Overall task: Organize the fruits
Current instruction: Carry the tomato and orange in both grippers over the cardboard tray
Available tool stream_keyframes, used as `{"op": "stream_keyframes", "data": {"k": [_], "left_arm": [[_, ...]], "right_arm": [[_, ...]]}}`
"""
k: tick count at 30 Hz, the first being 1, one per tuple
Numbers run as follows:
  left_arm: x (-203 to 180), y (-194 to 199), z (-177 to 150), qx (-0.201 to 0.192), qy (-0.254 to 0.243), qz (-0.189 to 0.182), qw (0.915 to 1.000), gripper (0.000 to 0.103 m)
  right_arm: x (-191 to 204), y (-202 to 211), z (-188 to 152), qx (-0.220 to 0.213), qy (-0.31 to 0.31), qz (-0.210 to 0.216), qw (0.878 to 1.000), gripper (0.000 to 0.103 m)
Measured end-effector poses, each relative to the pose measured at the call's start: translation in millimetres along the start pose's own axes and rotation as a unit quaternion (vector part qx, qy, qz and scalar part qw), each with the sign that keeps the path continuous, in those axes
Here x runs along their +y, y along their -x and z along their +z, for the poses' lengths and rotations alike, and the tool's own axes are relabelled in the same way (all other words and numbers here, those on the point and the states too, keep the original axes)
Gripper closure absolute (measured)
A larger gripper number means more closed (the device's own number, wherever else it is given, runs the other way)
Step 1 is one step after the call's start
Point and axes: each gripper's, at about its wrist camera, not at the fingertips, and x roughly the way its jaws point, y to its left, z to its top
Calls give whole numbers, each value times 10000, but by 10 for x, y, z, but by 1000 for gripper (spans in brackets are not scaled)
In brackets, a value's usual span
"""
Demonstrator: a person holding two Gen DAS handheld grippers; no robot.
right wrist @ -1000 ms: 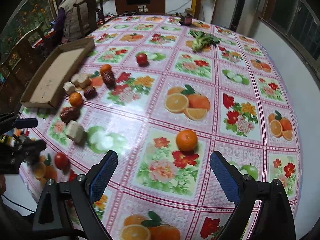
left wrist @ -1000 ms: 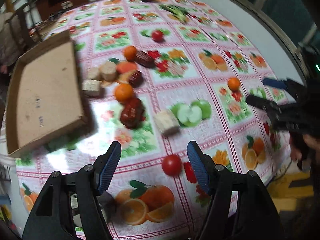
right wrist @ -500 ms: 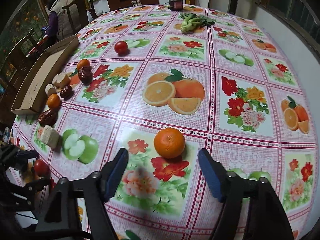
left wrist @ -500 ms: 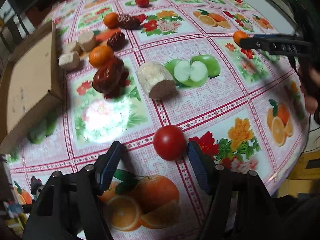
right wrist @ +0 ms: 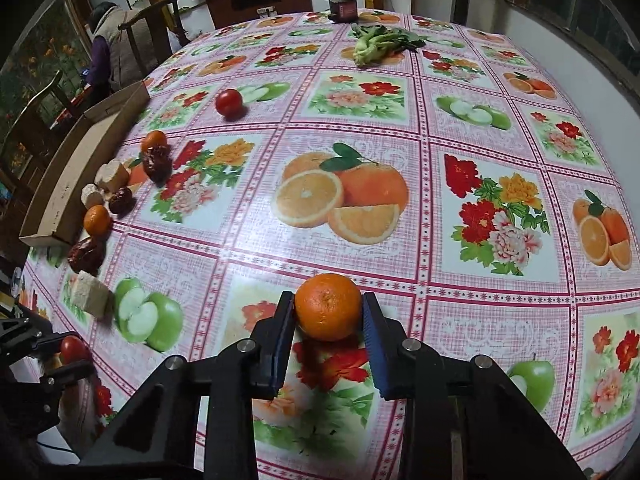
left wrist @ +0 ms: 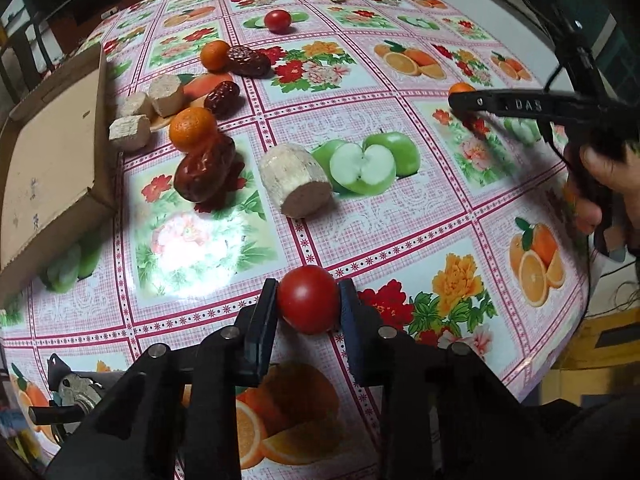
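Near the table's edge, the left gripper (left wrist: 308,304) squeezes a red tomato (left wrist: 308,299) between its fingers. Farther right, the right gripper (right wrist: 329,316) squeezes an orange (right wrist: 328,306). Both fruits sit on the flowery tablecloth (right wrist: 400,160).

Both views sit low and close over the counter (left wrist: 400,216), each looking forward along its own tongs. The left wrist view looks from the near edge toward the cardboard tray (left wrist: 52,152) at its left. The right wrist view faces the far edge, with the same tray (right wrist: 68,184) at far left. Each view catches the other tongs at its margin: right tongs (left wrist: 472,106), left tongs (right wrist: 60,354).
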Motion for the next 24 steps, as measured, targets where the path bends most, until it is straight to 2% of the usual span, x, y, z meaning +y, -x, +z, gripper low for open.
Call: {"op": "stream_keyframes", "data": {"k": [5, 10, 18, 24], "left_arm": [[95, 74, 130, -241, 234, -333, 9989, 76], [253, 203, 220, -425, 439, -480, 9970, 76], [538, 330, 306, -593, 803, -461, 9939, 76], [846, 457, 335, -734, 984, -315, 9919, 76]], "right_arm": [[180, 206, -24, -167, 56, 175, 9997, 70], [472, 349, -10, -208, 227, 390, 9988, 70], [942, 418, 79, -163, 549, 623, 9964, 70], [1373, 405, 170, -171, 842, 898, 9922, 70]]}}
